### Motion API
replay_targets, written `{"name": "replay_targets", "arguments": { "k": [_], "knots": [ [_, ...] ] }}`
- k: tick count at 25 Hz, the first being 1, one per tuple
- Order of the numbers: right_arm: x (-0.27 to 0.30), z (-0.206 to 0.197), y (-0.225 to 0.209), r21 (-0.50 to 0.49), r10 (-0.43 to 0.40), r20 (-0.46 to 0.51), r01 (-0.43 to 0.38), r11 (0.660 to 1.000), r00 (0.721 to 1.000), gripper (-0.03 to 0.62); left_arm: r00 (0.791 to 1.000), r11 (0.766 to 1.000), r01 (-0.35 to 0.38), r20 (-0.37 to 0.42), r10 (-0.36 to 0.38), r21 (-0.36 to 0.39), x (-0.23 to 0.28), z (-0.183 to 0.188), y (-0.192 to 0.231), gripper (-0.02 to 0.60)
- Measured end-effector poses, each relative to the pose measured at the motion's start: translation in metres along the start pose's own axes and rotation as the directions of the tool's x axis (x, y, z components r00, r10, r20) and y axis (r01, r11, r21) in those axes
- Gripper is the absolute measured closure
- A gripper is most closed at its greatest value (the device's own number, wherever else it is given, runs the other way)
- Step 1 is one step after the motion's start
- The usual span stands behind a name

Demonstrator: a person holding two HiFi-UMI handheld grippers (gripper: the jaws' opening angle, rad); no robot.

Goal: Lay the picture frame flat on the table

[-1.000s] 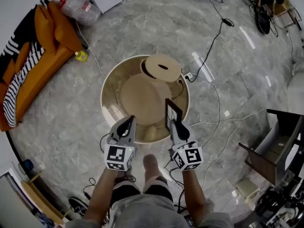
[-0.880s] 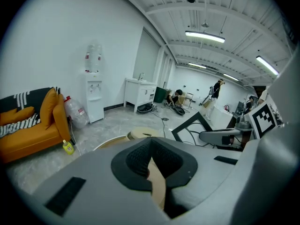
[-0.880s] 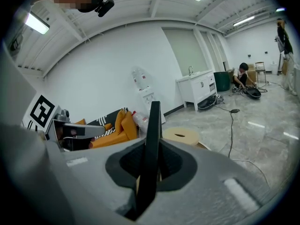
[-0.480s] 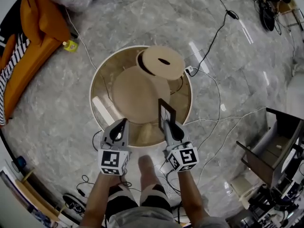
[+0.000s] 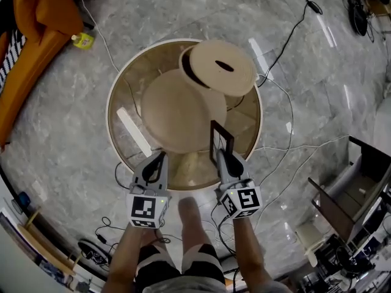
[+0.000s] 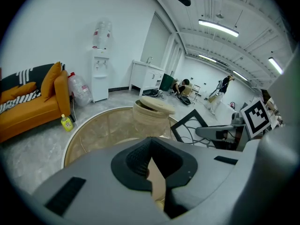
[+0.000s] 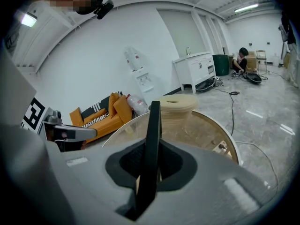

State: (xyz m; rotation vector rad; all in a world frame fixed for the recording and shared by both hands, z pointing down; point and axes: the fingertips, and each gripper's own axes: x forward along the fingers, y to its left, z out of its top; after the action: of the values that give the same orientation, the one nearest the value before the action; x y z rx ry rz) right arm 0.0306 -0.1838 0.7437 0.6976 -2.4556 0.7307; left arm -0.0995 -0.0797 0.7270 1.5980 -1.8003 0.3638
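The black picture frame [image 5: 221,141] stands upright over the near right part of the round glass table [image 5: 110,112]. My right gripper [image 5: 222,156] is shut on its lower edge. In the right gripper view the frame [image 7: 152,139] shows edge-on, pinched between the jaws of the right gripper [image 7: 149,168]. My left gripper [image 5: 160,159] hovers at the table's near rim, left of the frame, shut and holding nothing. The left gripper view shows the frame [image 6: 191,124] to the right of the left gripper [image 6: 151,165].
A woven round basket [image 5: 177,112] with a tilted lid [image 5: 221,68] fills the table's middle and far side. An orange sofa [image 5: 33,41] and a yellow bottle [image 5: 83,39] lie at the far left. Cables [image 5: 287,35] cross the marble floor. My foot [image 5: 186,210] is just below the table.
The head view has shifted, so the table now sits higher and larger. Both grippers keep their places at the near rim, and the frame stays upright in the right one.
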Motion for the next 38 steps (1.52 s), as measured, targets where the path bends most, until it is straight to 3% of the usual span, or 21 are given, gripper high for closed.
{"name": "replay_targets", "arguments": {
  "k": [9, 19, 26, 38],
  "knots": [
    [0.029, -0.041, -0.01, 0.015, 0.009, -0.045, -0.008, 1.0, 0.999, 0.554, 0.999, 1.0, -0.014, -0.041, 0.013, -0.011, 0.027, -0.042, 0.014, 0.565],
    [0.042, -0.056, -0.021, 0.057, 0.028, -0.055, -0.025, 0.998, 0.998, 0.553, 0.996, 1.0, -0.005, -0.084, 0.005, 0.003, 0.04, -0.066, 0.007, 0.565],
    [0.037, -0.06, -0.035, 0.088, 0.009, -0.059, -0.004, 0.996, 0.998, 0.551, 0.997, 1.0, -0.013, -0.076, 0.013, 0.002, 0.046, -0.059, 0.001, 0.565],
    [0.031, -0.068, -0.065, 0.106, -0.047, -0.071, 0.054, 0.993, 0.996, 0.543, 0.995, 0.999, 0.037, -0.094, -0.034, 0.021, 0.06, -0.055, -0.021, 0.565]
  ]
}}
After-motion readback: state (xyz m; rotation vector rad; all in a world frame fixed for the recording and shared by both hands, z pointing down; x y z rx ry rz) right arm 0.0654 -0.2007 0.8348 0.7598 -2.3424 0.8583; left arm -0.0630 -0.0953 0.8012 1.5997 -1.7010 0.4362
